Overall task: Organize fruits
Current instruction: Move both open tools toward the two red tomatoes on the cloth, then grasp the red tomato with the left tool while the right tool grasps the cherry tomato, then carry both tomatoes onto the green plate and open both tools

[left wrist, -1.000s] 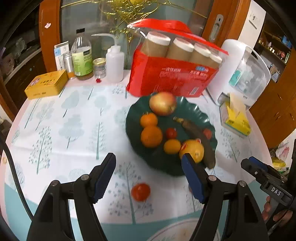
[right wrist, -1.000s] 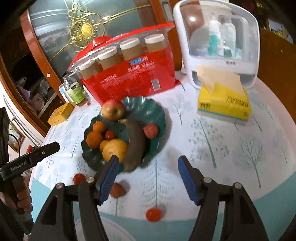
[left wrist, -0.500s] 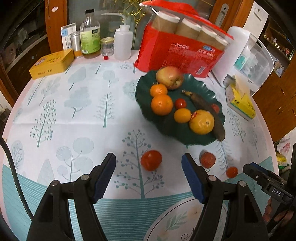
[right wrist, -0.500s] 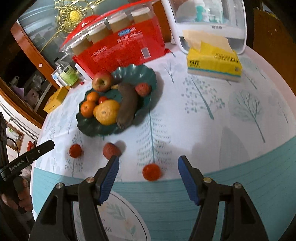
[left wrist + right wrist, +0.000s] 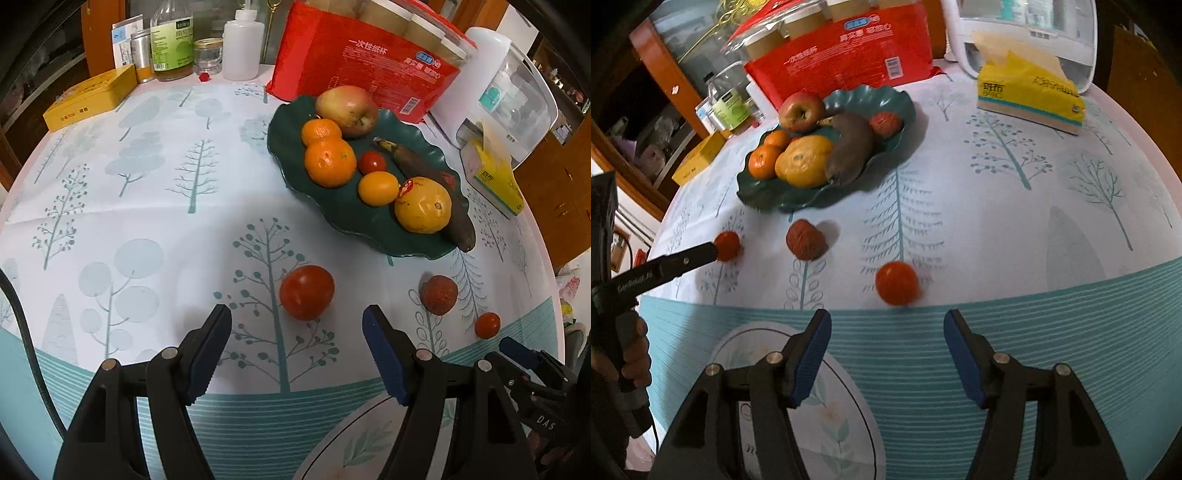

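Hovering spread and empty, the left gripper pointed its blue fingers down at a large tomato that lay on the table just beyond their tips, on the near side of the green plate. Nothing was between the pads. The right gripper had just been narrowing its jaws, yet its fingers stood apart with nothing pinched; a small tomato sat just ahead of them, farther from the plate than the other loose fruit.

Between that small tomato and the plate rested a lychee, rough-skinned and brownish red, close to the plate's scalloped rim. On the plate itself lay an apple, two mandarins, an orange, a dark overripe banana and a cherry tomato.

Both tomatoes looked light, smooth and round, so they would likely roll or slip under an off-centre squeeze. Their skin seemed thin and the flesh soft; a hard pinch could probably split them. The safest hold appeared to be across the widest middle, pads on opposite sides, closing gently. The lychee's bumpy shell would likely give more grip.
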Tool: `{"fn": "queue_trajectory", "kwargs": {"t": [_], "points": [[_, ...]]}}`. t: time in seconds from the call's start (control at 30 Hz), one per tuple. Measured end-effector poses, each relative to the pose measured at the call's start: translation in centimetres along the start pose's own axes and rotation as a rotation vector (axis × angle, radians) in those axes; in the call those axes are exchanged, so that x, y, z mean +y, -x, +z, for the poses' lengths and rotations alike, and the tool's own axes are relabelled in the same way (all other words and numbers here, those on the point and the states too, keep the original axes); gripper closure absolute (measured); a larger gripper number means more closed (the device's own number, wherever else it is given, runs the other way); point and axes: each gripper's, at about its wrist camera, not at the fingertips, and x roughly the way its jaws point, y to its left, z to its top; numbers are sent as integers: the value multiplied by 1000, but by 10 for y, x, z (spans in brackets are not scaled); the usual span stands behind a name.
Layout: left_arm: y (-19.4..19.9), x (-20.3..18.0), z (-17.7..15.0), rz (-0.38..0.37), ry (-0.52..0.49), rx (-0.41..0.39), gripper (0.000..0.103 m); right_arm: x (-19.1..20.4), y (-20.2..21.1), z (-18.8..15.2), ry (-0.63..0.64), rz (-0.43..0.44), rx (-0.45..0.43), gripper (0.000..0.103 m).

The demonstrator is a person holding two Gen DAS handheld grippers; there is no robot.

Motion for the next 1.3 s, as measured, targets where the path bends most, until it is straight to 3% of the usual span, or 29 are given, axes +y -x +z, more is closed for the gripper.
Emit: {"fn": "queue_trajectory", "kwargs": {"t": [0.37,0.43,0.8,1.3], "points": [[-18,-1,3,-2,35,-24,39,1,-7,-2,61,-15,-53,60],[-21,-2,3,-4,34,-22,47,1,-10,-2,68,-7,-50,64],[-25,-7,6,16,22,-43,70,5,-15,1,129,-13,-66,82],[-13,-2,10,15,35,-68,71,12,-9,3,153,19,-75,84]]}}
